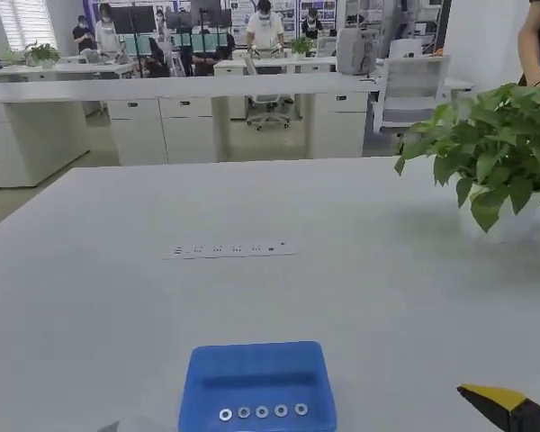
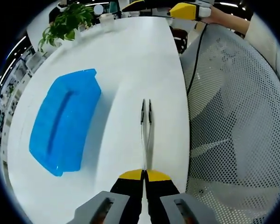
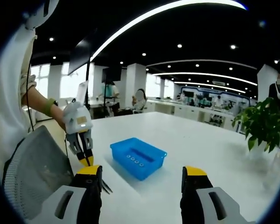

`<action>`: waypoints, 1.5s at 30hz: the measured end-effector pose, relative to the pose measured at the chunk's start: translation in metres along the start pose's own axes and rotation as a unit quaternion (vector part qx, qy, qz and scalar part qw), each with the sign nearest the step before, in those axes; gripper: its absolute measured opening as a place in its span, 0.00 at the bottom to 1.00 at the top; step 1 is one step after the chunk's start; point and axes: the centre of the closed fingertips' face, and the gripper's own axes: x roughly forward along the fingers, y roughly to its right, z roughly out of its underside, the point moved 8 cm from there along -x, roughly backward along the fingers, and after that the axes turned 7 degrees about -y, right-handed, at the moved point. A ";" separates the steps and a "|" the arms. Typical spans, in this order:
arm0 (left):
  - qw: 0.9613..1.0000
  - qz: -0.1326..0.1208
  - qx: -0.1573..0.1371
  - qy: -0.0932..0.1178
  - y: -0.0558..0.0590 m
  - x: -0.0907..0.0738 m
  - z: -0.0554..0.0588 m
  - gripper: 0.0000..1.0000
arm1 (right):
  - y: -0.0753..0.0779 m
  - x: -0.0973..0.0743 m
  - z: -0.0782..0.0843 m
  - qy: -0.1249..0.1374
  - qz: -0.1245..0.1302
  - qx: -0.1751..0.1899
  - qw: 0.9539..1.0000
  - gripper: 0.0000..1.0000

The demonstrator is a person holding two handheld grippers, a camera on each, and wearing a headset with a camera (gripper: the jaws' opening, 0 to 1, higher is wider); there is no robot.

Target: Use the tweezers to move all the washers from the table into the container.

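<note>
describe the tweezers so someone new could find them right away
Start at the big white table and find the blue container on it. Beside it, near the table's edge, the tweezers stick out of the shut left tool. They are thin, silver and two-pronged, unlike the small round washers in the container.

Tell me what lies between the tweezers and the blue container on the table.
Nothing. In the left gripper view a bare strip of white table separates the tweezers, held in the left gripper, from the blue container.
</note>
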 end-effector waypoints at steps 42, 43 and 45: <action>0.848 -0.122 -0.363 0.367 0.003 -0.081 0.048 0.49 | 0.014 -0.011 0.001 0.021 0.056 0.038 0.998 0.81; 0.839 -0.134 -0.365 0.380 0.005 -0.085 0.049 0.55 | 0.014 -0.011 0.001 0.021 0.056 0.037 0.997 0.82; 0.820 -0.179 -0.370 0.398 0.010 -0.095 0.051 0.64 | 0.014 -0.011 0.001 0.022 0.057 0.038 0.997 0.82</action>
